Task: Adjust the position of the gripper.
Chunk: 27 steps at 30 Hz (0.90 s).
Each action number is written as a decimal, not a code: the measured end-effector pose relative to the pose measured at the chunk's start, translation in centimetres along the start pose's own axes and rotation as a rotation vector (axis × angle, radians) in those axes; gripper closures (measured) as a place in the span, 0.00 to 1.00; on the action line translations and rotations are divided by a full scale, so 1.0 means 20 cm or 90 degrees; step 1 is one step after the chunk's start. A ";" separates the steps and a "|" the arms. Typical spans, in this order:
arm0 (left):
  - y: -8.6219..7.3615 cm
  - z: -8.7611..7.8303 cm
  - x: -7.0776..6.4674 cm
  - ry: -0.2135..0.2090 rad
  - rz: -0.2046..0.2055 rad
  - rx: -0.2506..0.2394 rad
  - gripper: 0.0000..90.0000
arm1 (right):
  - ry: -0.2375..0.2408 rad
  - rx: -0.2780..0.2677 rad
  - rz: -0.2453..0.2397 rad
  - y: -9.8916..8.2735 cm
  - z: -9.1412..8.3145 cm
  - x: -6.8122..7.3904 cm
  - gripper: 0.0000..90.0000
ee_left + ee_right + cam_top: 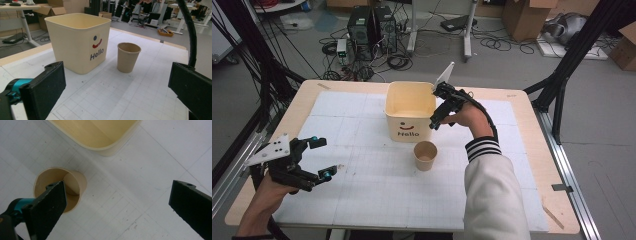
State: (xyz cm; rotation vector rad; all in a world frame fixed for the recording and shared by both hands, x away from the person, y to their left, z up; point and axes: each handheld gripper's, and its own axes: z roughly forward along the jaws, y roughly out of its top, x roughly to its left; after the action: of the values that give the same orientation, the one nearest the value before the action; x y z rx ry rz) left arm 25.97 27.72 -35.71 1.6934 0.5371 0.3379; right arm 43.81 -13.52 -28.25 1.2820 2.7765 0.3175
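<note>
Just right of the cream "Hello" bin [410,111] at centre frame, the right gripper [438,107] hovers, jaws spread wide and empty, above the upright paper cup [425,155] just below it. Descending off-centre, a jaw could likely clip the rim and topple the light cup. At lower left, the left gripper [318,158] waits, jaws likewise apart.

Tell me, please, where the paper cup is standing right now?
In the high view the paper cup stands upright near the table's middle, just in front of the cream bin marked "Hello", apart from it and below the right tongs.

In my right gripper view, the cream square plastic bucket [100,135] is cut off by the top edge, and one black jaw hides part of the brown paper cup [75,182]. My right gripper's [438,116] jaw gap is too small to judge from above.
</note>
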 end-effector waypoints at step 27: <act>0.00 -0.01 0.00 0.001 -0.001 -0.001 0.02 | 0.014 0.002 -0.032 -0.02 -0.03 0.06 0.00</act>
State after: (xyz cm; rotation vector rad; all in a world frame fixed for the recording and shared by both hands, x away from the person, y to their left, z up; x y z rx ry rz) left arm 25.90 27.82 -35.62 1.6916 0.5391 0.3381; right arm 42.59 -12.92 -27.68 1.2151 2.8233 0.3264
